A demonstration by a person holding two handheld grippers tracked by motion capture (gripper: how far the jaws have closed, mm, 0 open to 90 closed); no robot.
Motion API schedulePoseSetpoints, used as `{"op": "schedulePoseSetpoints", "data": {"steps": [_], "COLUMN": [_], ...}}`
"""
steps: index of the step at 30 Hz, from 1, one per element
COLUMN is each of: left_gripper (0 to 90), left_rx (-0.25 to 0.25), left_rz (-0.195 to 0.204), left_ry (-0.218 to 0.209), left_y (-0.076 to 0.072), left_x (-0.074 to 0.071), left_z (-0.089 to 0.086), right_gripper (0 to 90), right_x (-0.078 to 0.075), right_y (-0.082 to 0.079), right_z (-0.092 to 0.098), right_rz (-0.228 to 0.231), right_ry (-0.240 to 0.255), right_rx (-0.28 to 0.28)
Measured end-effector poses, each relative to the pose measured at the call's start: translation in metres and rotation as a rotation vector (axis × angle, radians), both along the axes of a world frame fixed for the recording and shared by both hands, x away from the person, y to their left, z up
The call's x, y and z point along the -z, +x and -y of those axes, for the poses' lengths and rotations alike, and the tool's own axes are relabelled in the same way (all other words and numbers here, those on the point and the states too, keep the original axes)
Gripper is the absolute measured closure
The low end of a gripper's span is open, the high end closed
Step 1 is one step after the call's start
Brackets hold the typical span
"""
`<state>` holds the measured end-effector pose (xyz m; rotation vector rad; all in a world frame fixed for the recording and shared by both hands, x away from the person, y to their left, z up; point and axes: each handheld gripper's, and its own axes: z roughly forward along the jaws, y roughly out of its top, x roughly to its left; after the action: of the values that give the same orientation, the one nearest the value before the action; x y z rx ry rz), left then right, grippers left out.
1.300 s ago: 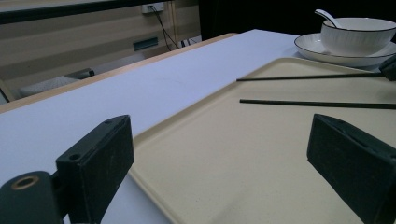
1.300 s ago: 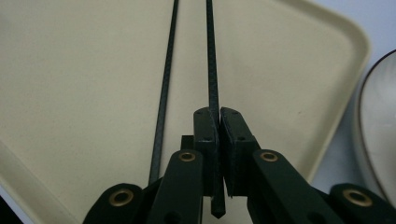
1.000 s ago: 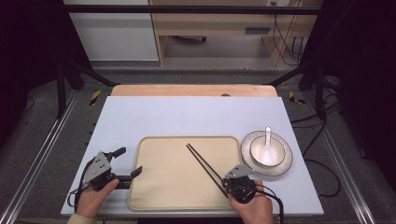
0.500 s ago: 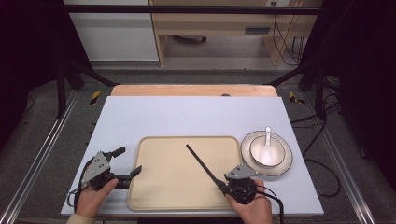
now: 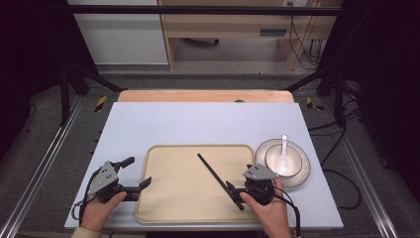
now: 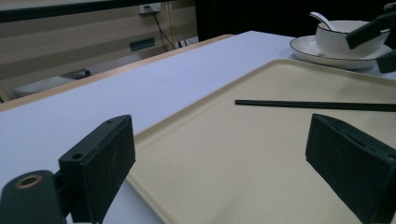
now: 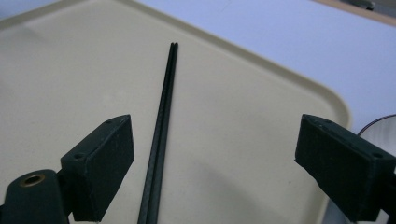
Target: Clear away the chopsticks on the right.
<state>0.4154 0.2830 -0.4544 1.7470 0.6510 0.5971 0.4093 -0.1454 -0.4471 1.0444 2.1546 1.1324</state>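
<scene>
A pair of black chopsticks [image 5: 216, 177] lies slantwise on the beige tray [image 5: 173, 198], tips side by side. My right gripper [image 5: 234, 191] is at their near end, over the tray's right part. Its jaws have just been opening and now stand wide. The chopsticks [image 7: 163, 121] lie between the pads, nearer the left one, touched by neither. The right gripper [image 7: 215, 140] holds nothing. My left gripper [image 5: 137, 172] rests open at the tray's left edge. In the left gripper view, that gripper [image 6: 222, 140] looks across the tray [image 6: 233, 177] at the chopsticks [image 6: 317, 105].
A white bowl [image 5: 282, 159] with a white spoon [image 5: 284, 148] in it stands on a dark-rimmed plate [image 5: 300, 174] right of the tray, close to my right hand. The light blue table top [image 5: 198, 124] stretches beyond the tray to a wooden strip at its far edge.
The right gripper's jaws, shut on the chopsticks a second ago, have opened and let them go. The chopsticks lie on the tray along much the same slant. The left gripper has not moved.
</scene>
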Motion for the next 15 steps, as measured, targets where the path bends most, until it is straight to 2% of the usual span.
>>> {"op": "schedulePoseSetpoints", "data": {"steps": [2,7,8,9,10,11,12,14,15], "left_gripper": [8.9,17.2,20.0,24.1,24.1,28.7,32.2,34.8,39.7], "left_rx": [0.021,0.064,0.074,0.081,0.090,0.101,0.113,0.120,0.137], "left_rz": [-0.014,-0.061,-0.066,-0.076,-0.083,-0.093,-0.116,-0.128,-0.138], "left_ry": [0.014,0.032,0.036,0.045,0.055,0.065,0.089,0.102,0.115], "left_y": [-0.001,-0.004,-0.004,-0.005,-0.004,-0.004,-0.003,-0.002,-0.001], "left_x": [-0.001,-0.006,-0.008,-0.010,-0.013,-0.014,-0.017,-0.018,-0.018], "left_z": [0.003,0.015,0.020,0.024,0.029,0.034,0.046,0.053,0.059], "right_gripper": [13.7,13.9,13.6,13.4,13.4,12.5,12.1,12.1,11.7], "right_x": [-0.002,-0.010,-0.011,-0.012,-0.012,-0.012,-0.012,-0.012,-0.012], "right_y": [0.000,-0.003,-0.004,-0.007,-0.007,-0.009,-0.010,-0.011,-0.015], "right_z": [0.002,0.014,0.017,0.025,0.025,0.032,0.036,0.039,0.046], "right_rz": [0.011,0.061,0.073,0.106,0.106,0.149,0.154,0.156,0.170], "right_ry": [0.002,0.019,0.024,0.028,0.028,0.022,0.022,0.025,0.031], "right_rx": [0.004,0.052,0.060,0.076,0.076,0.082,0.086,0.089,0.101]}}
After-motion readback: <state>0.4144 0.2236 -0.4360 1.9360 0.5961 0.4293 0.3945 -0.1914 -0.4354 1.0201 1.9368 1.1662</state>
